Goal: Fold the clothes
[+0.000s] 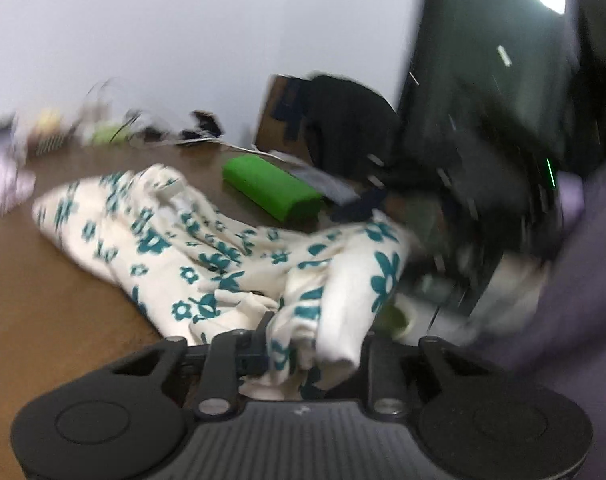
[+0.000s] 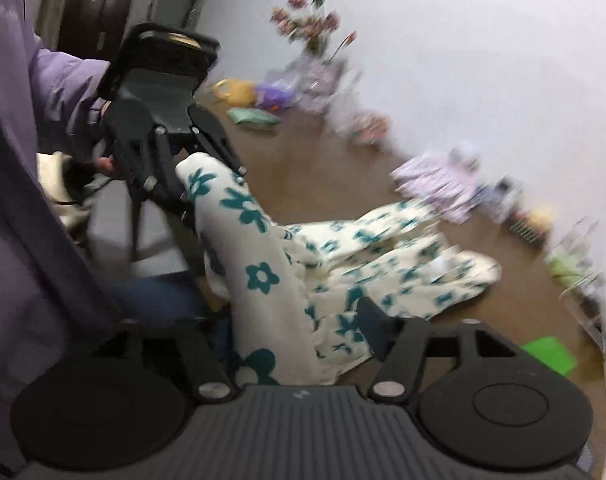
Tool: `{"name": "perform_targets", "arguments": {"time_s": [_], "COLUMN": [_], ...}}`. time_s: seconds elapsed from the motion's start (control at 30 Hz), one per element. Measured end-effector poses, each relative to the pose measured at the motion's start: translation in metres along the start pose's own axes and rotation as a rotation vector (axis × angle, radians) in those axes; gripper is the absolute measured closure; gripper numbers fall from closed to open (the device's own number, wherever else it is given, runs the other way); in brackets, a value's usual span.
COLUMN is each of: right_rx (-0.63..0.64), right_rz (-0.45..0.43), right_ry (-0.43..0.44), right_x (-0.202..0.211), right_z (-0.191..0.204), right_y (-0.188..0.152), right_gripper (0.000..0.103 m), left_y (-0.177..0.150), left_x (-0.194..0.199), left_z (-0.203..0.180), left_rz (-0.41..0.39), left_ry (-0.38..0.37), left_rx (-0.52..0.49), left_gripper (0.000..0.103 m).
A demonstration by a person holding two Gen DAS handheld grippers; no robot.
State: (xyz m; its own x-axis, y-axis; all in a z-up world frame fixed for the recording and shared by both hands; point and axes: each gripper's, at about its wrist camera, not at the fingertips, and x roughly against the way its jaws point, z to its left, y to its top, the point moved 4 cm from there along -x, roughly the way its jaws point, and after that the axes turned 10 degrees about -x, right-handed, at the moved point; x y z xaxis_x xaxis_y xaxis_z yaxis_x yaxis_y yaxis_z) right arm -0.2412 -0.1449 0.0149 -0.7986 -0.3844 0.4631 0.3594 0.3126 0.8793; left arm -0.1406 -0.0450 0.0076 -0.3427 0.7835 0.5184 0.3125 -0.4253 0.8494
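A white garment with teal flowers [image 1: 175,248] lies crumpled on the brown table [image 1: 43,320]. One bunched end rises into my left gripper [image 1: 311,344], which is shut on it; the cloth hides the right finger. In the right wrist view the garment [image 2: 403,264] runs as a stretched band from my right gripper [image 2: 291,336], shut on the fabric, up to the left gripper [image 2: 211,184], held by a hand in a purple sleeve [image 2: 63,80]. Both views are motion-blurred.
A green pad [image 1: 271,190] lies past the garment and shows as a green pad [image 2: 549,354] near the table's edge. A cardboard box [image 1: 279,116] and a dark bundle stand behind it. Flowers [image 2: 311,20] and small clutter line the wall.
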Motion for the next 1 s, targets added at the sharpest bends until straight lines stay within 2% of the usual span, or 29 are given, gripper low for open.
{"name": "perform_targets", "arguments": {"time_s": [0.1, 0.13, 0.2, 0.27, 0.3, 0.33, 0.4, 0.47, 0.53, 0.7, 0.77, 0.93, 1.0], "right_rx": [-0.070, -0.093, -0.127, -0.143, -0.155, -0.180, -0.236, -0.250, -0.198, 0.001, 0.063, 0.115, 0.146], "right_rz": [-0.080, -0.096, -0.122, -0.135, -0.142, -0.148, -0.156, -0.161, -0.156, -0.082, -0.073, -0.109, -0.109], "right_ry": [-0.031, -0.022, -0.010, -0.038, -0.057, -0.059, -0.030, 0.007, 0.030, 0.073, 0.058, 0.012, 0.010], "right_x": [0.007, 0.008, 0.007, -0.002, -0.008, -0.012, -0.017, -0.018, -0.020, -0.021, -0.022, -0.024, -0.027], "right_z": [0.003, 0.006, 0.011, 0.011, 0.009, 0.004, -0.007, -0.014, -0.013, 0.004, 0.005, 0.001, 0.003], "right_y": [-0.005, -0.007, -0.013, -0.020, -0.024, -0.027, -0.031, -0.030, -0.028, -0.027, -0.026, -0.022, -0.023], "right_gripper": [0.027, 0.020, 0.016, 0.016, 0.020, 0.028, 0.034, 0.035, 0.035, 0.033, 0.032, 0.016, 0.016], "left_y": [0.009, 0.012, 0.015, 0.014, 0.013, 0.011, 0.009, 0.004, 0.000, -0.009, -0.009, -0.012, -0.014], "left_x": [0.000, -0.001, -0.005, -0.004, -0.002, 0.001, 0.006, 0.010, 0.014, 0.023, 0.025, 0.020, 0.017], "left_z": [0.009, 0.008, 0.006, 0.003, 0.003, 0.003, 0.004, 0.005, 0.005, 0.005, 0.004, 0.005, 0.008], "left_rz": [-0.025, -0.023, -0.014, -0.013, -0.009, -0.003, 0.010, 0.019, 0.018, 0.021, 0.035, 0.048, 0.050], "left_ry": [-0.006, -0.003, -0.009, -0.024, -0.023, -0.020, -0.013, -0.006, -0.005, -0.002, -0.001, 0.006, 0.006], "left_rx": [0.089, 0.088, 0.060, 0.057, 0.050, 0.042, 0.025, 0.022, 0.031, 0.048, 0.040, 0.036, 0.041], "left_gripper": [0.080, 0.080, 0.080, 0.080, 0.081, 0.081, 0.081, 0.081, 0.081, 0.081, 0.081, 0.081, 0.081]}}
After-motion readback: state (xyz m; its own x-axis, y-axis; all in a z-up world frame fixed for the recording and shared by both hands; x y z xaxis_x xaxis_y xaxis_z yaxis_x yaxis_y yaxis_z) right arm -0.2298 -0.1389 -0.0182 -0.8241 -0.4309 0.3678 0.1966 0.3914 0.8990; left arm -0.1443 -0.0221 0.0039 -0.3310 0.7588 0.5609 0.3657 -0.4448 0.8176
